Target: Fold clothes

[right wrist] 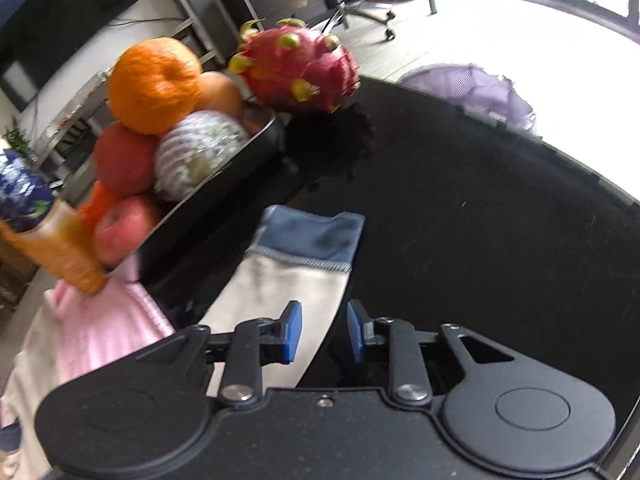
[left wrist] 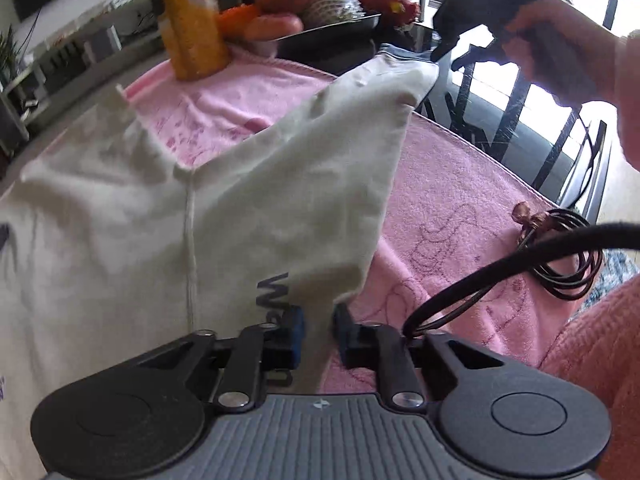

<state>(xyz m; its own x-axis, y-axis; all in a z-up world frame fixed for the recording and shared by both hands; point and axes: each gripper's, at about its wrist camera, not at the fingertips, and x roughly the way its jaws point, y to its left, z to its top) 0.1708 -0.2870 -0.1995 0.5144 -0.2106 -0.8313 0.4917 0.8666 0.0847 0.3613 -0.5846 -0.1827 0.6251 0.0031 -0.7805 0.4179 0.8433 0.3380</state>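
**Cream top pinched at the hem, sleeve stretched toward the fruit**

Nearest the left camera, the left gripper (left wrist: 319, 330) was clamped on a fold of the cream top (left wrist: 224, 200), its blue pads pressing the cloth between them. The top lay spread over a pink towel (left wrist: 460, 200) and rose to a drawn-out sleeve ending in a blue cuff (left wrist: 400, 51). A coiled black cable (left wrist: 568, 256) sat on the towel off to the right. Farther back, a hand (left wrist: 560, 52) held the right gripper above that cuff.

In the right camera, the right gripper (right wrist: 324, 332) stood over the sleeve (right wrist: 280, 292) with its jaws narrowly apart; the left pad was over the cloth, the right over the black table (right wrist: 480, 220) (whether either pad touched the fabric could not be told). Beyond lay the cuff (right wrist: 316, 236), flat on the table. Behind it stood a dark tray (right wrist: 240, 168) piled with fruit: an apple (right wrist: 124, 224), an orange (right wrist: 154, 84) and a dragon fruit (right wrist: 296, 68).
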